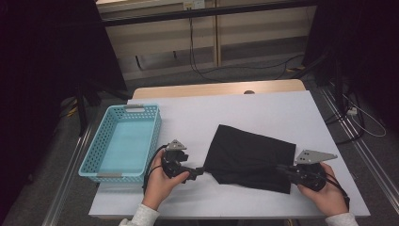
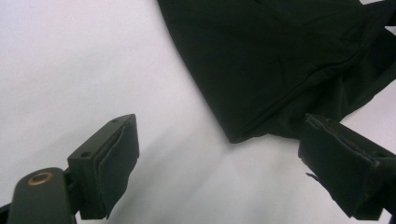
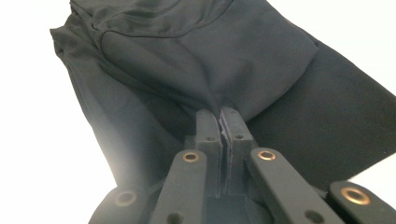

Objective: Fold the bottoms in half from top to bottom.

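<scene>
A black cloth (image 1: 251, 157) lies folded on the white table (image 1: 226, 113), near the front. In the right gripper view my right gripper (image 3: 220, 112) is shut, its jaws pinching a raised fold of the black cloth (image 3: 196, 60). From above, the right gripper (image 1: 282, 168) sits at the cloth's right front edge. My left gripper (image 1: 200, 170) rests at the cloth's left corner. In the left gripper view the left gripper (image 2: 219, 149) stands open, jaws wide apart, with the corner of the cloth (image 2: 280, 60) just ahead and bare table between the fingers.
A light blue plastic basket (image 1: 101, 167) with nothing in it stands at the table's left side, beside my left hand. Beyond the table's far wooden edge (image 1: 216, 88) the floor holds cables. Dark curtains hang at both sides.
</scene>
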Demonstrator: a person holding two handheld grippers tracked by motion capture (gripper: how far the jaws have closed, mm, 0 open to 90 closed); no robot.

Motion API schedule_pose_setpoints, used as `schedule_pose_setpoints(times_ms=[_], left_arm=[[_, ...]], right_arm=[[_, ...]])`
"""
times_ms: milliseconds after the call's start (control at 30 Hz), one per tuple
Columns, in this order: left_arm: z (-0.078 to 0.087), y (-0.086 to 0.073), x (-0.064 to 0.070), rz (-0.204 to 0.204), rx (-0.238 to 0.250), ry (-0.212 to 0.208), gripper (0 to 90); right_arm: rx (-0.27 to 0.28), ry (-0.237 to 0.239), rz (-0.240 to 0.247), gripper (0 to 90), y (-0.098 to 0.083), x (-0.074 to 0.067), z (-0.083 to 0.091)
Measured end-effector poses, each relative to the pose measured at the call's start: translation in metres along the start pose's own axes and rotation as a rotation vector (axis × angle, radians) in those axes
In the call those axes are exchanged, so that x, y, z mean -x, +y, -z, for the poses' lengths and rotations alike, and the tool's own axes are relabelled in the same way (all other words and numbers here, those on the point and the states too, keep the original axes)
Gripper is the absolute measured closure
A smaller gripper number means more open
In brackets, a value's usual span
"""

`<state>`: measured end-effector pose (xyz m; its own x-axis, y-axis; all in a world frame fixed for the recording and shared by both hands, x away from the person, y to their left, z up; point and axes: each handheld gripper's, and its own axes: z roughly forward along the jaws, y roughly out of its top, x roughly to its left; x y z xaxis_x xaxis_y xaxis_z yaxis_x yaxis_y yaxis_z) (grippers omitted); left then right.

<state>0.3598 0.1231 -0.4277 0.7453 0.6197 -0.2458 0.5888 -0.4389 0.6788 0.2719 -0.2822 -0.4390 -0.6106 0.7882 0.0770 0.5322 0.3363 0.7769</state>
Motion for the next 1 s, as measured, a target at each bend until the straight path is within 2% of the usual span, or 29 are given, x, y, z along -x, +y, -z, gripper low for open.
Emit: schedule_pose_setpoints(times_ms=[1000], left_arm=[[-0.002,0.002,-0.002,0.000,-0.006,-0.001,12.4]], right_arm=[[-0.005,-0.007,-0.016,87.9,-0.010,0.002,0.012]])
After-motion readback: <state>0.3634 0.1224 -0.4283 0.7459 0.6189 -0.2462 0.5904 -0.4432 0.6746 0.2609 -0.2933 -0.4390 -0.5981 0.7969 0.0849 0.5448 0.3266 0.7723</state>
